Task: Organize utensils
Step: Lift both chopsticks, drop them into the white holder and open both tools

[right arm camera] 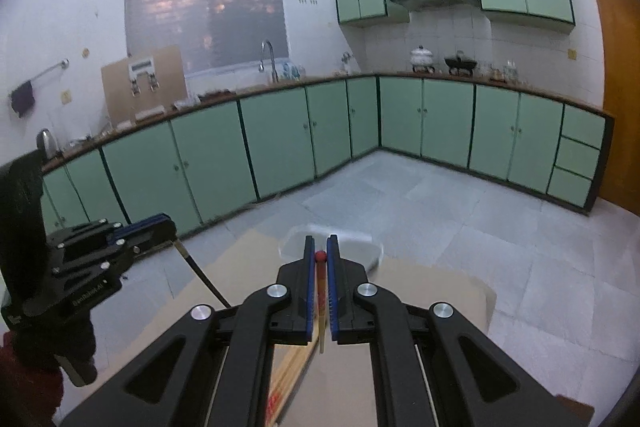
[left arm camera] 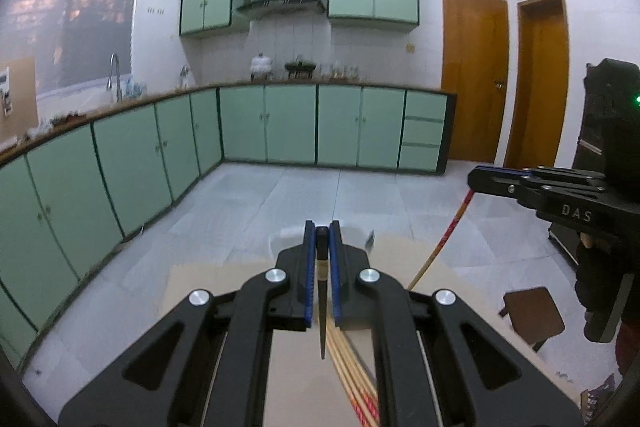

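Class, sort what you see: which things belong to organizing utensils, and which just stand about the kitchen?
Job:
- left gripper, shut on black tapered chopstick
- right gripper, shut on red-tipped wooden chopstick
- loose wooden chopsticks

Bystanders:
- green base cabinets
- curved metal tap
- brown wooden door

1. The left gripper (left arm camera: pixel 322 233) points forward and slightly down, its jaws clamped.
2. The right gripper (right arm camera: pixel 320 247) is held alongside at similar height, its jaws likewise clamped tight.
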